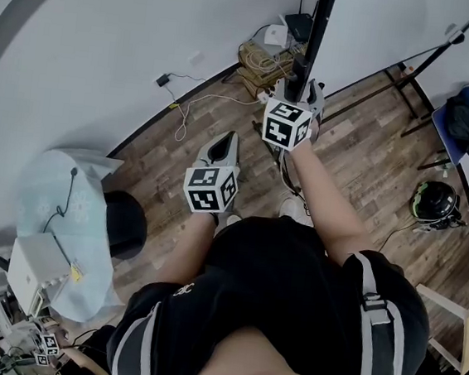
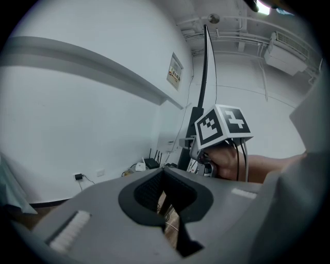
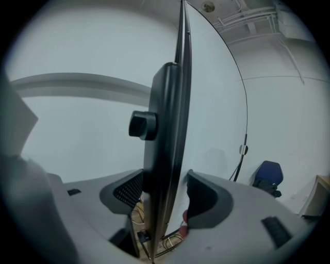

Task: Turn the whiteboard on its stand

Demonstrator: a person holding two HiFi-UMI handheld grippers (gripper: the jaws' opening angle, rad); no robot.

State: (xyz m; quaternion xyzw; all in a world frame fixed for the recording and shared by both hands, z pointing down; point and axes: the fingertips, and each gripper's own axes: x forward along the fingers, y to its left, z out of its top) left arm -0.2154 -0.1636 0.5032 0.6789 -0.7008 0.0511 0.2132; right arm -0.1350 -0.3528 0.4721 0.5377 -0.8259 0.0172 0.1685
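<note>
Right gripper view: the right gripper (image 3: 165, 192) is set astride the edge of the whiteboard (image 3: 211, 103), jaws apart, with a slight gap left at the 3 o'clock pad. The left gripper (image 1: 222, 144), at 7 o'clock of it, is held free, jaws together and empty. The grip is judged unfinished, so the whole turn remains.

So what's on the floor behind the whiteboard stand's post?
By the wall: a white box, a black router and tangled cables. The right hand-held gripper covers the post's lower end, so anything right at it is hidden.
</note>
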